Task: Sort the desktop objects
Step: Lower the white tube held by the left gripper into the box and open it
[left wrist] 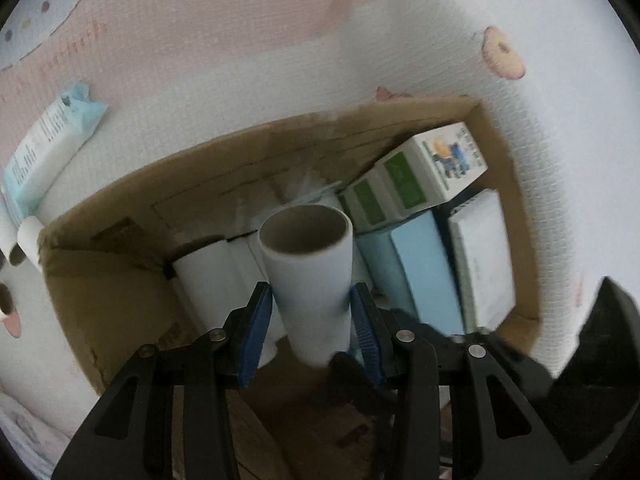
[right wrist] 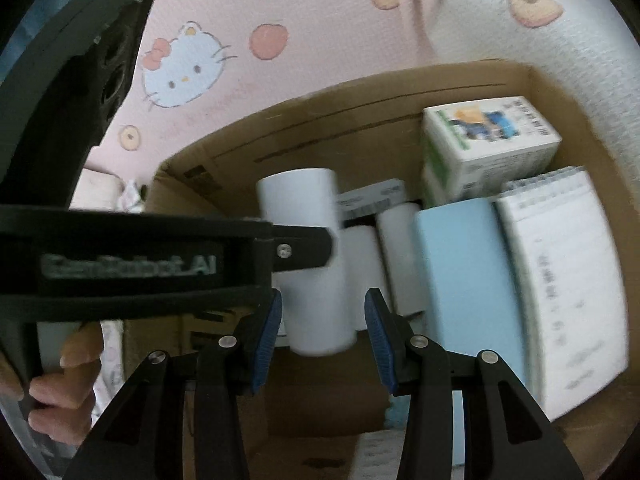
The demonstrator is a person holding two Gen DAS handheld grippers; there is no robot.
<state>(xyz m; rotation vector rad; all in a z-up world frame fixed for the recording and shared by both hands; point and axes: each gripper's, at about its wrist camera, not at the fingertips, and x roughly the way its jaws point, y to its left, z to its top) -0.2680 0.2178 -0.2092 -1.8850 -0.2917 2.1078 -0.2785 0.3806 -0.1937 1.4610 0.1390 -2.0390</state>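
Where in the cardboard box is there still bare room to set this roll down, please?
Bare floor shows at the cardboard box's near-left, between its left wall and the lying rolls. The right is crowded: light blue box, notebook, green-white cartons. The left gripper holds the roll.

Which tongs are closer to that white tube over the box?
Left. The left tongs clamp the white tube above the cardboard box; the right tongs hover open just behind it.

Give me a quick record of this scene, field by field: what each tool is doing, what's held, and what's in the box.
left tool: shut on white roll, held over the cardboard box
right tool: open, empty, above the box
in box: white rolls lying flat, green-and-white cartons, light blue pack, white pack
outside box: blue-and-white packet on the patterned cloth
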